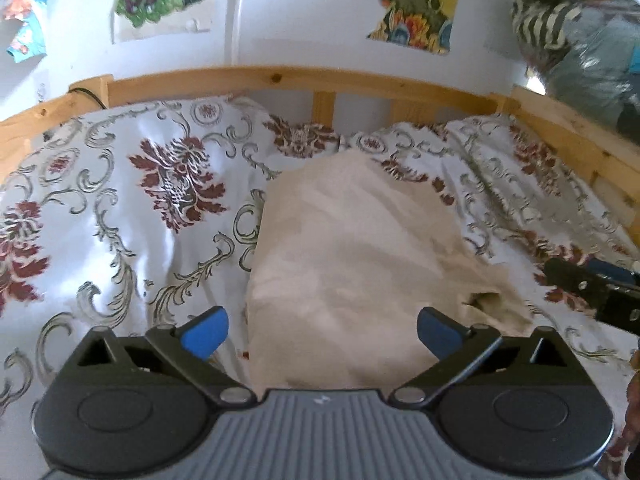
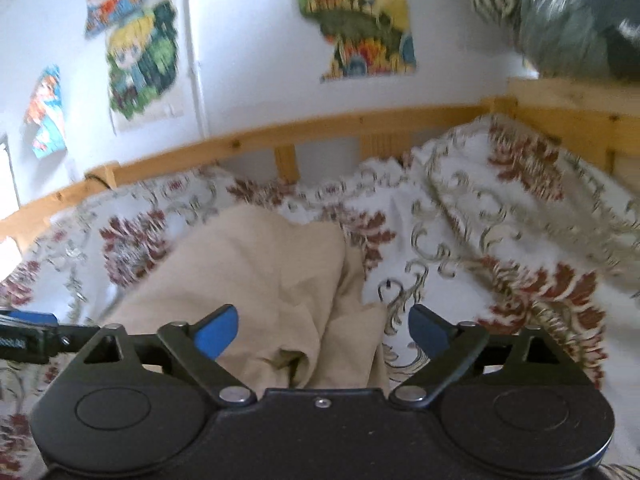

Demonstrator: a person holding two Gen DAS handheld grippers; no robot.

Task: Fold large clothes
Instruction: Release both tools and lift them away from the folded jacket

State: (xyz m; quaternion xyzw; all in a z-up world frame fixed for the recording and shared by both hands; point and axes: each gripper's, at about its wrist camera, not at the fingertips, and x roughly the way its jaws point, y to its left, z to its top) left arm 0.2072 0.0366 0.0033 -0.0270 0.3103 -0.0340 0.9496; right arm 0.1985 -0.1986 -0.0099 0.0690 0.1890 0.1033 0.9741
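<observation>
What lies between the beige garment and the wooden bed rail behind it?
Only the floral bedspread separates the beige garment from the wooden rail; the left wrist view shows it best.

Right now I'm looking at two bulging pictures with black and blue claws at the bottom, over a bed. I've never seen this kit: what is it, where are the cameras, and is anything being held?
There is no robot here. A person carries a two-finger gripper in each hand, and a wide-angle camera on each one looks forward along its fingers, which bends the view.

One picture comes from the left gripper, the other from the right gripper. The blue pads are their fingertips.

On the bed lies a patterned bedspread, and on it a beige garment, roughly folded. A wooden bed frame runs behind, with pictures on the wall.

Both grippers stand wide open over the near edge of the garment, with no pad pressing on it, so nothing is held. The right gripper also shows at the right edge of the left view.
</observation>
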